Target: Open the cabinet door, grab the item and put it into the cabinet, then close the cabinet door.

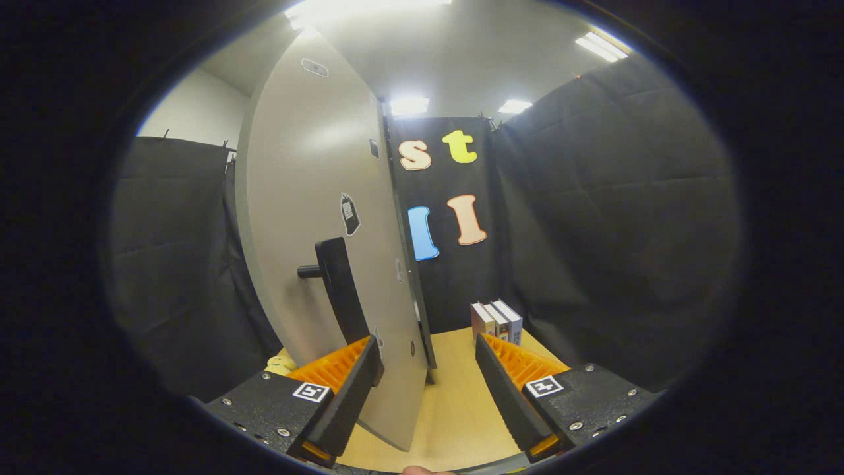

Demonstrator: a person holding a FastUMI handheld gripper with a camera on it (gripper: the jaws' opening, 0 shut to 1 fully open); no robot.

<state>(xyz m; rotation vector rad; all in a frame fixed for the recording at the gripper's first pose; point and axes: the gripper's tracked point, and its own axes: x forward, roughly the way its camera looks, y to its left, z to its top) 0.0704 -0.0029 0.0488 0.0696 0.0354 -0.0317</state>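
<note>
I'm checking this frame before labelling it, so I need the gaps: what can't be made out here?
- Cabinet interior: hidden behind the open cabinet door, gripper view.
- Yellow item: mostly covered by the door and the gripper's left finger; type unclear.
- Books: lower parts hidden by the right finger; covers too small to read.
- Gripper: open; the door's edge stands between its fingers, contact with it unclear.

You are in a recording booth, not a home: black cloth walls [613, 218] enclose a light wooden tabletop [455, 409]. Fluorescent ceiling panels [409, 105] glow above, as in an office or lab.
</note>
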